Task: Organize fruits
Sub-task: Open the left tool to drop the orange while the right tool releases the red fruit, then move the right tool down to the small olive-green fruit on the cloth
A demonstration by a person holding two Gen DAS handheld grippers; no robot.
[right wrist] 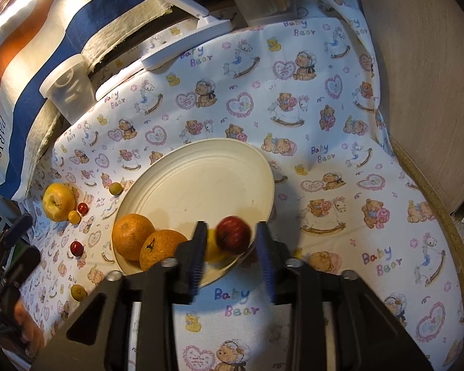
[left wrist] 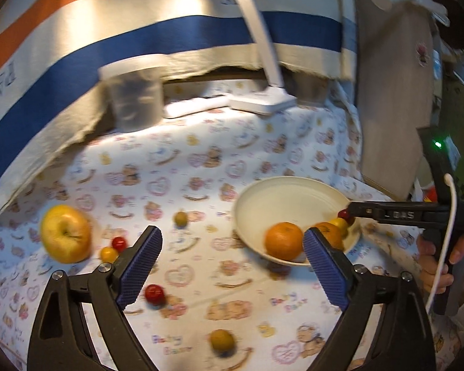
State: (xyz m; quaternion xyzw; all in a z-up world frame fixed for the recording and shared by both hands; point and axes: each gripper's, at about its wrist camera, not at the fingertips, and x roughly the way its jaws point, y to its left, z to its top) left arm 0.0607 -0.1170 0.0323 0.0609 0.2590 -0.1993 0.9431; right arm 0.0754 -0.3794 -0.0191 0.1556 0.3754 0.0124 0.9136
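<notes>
From the left wrist, the left gripper [left wrist: 232, 266] stands wide open and empty above the cloth [left wrist: 201, 167], probably between pickups. Loose fruit waits: an apple [left wrist: 66, 233] near the cloth's left edge and small tomatoes [left wrist: 154, 294]. The plate [left wrist: 281, 191] holds two oranges [left wrist: 284, 241]; motion blur softens everything.

From the right wrist, the right gripper [right wrist: 232, 259] is parted around a red fruit [right wrist: 234, 234] over the plate's near rim, apparently released; contact cannot be told. A yellow fruit [right wrist: 212, 249] hides behind its finger.
</notes>
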